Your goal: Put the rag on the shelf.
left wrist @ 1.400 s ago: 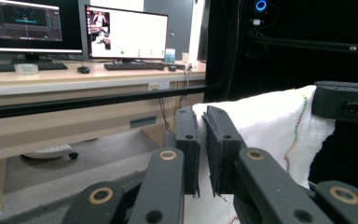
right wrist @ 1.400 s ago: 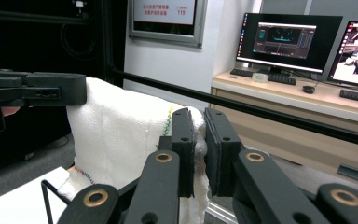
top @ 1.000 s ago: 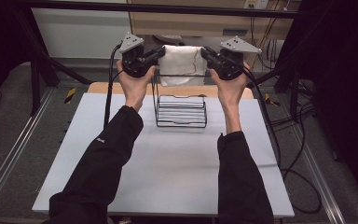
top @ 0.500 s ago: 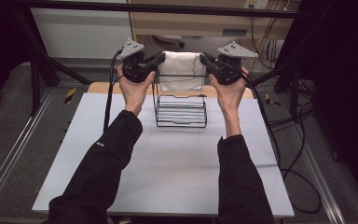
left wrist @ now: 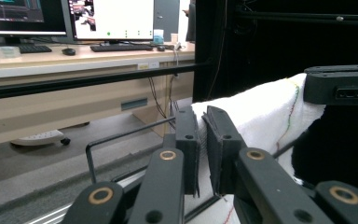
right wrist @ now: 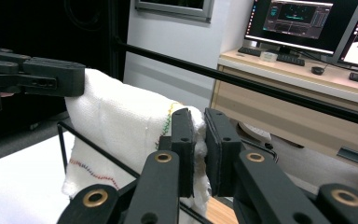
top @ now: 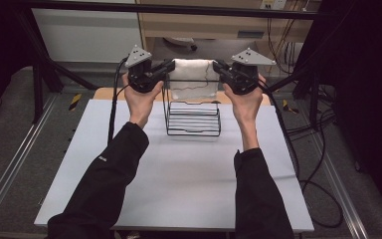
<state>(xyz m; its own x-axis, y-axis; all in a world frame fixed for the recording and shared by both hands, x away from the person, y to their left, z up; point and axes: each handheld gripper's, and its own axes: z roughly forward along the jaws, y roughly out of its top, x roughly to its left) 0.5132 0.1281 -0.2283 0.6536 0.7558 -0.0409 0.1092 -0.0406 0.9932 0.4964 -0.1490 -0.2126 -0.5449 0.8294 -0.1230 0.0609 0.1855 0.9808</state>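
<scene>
With the left gripper (top: 168, 69) and right gripper (top: 218, 68) each clamped on a top corner of the white towel (top: 194, 79) above the wire rack (top: 193, 118) near the table's (top: 129, 164) far edge, we keep both ends level and taut while lowering it over the top bar

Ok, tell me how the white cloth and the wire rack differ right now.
The white cloth is soft, solid fabric with coloured stitching; the wire rack is rigid, open black wire. The cloth is held up at both ends, clamped by the left gripper and the right gripper; the rack stands on the white table. Both sit centred between the hands.
</scene>
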